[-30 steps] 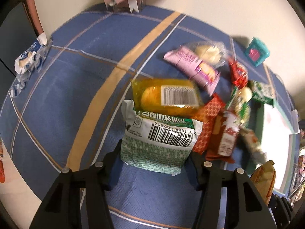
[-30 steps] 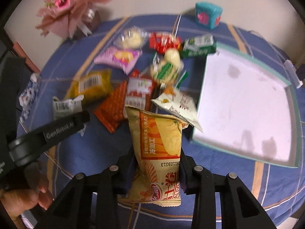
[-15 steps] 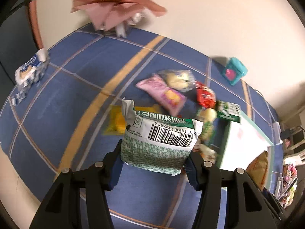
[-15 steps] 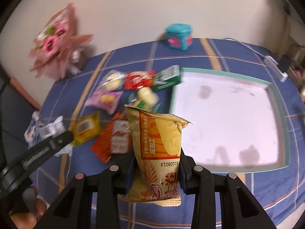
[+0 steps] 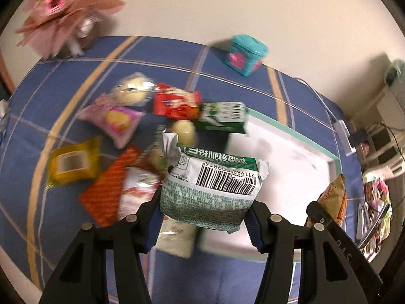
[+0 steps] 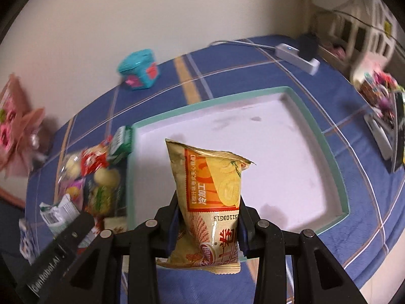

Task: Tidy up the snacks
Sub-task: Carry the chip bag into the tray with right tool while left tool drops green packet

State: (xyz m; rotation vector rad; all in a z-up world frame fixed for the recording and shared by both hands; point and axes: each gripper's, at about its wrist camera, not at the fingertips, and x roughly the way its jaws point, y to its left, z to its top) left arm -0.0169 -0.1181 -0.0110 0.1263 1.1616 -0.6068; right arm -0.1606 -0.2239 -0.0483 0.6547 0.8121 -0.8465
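Note:
My left gripper (image 5: 205, 217) is shut on a green and white snack packet (image 5: 212, 185) with a barcode, held above the near left corner of the white tray (image 5: 291, 167). My right gripper (image 6: 206, 221) is shut on a yellow chip bag (image 6: 210, 197), hanging over the tray's (image 6: 265, 136) near edge. The yellow bag's edge (image 5: 332, 202) shows at the right of the left wrist view. The green packet (image 6: 57, 214) and the left gripper's body appear at the lower left of the right wrist view. Several loose snacks (image 5: 121, 131) lie on the blue cloth left of the tray.
A teal box (image 5: 244, 55) stands near the wall behind the tray. A pink bouquet (image 5: 63, 12) sits at the far left. A white power strip (image 6: 297, 55) with a cable lies beyond the tray's right side. Clutter (image 6: 379, 93) sits at the table's right edge.
Both grippers have swung right from the snack pile toward the tray, each keeping its packet. The tray now fills more of both views.

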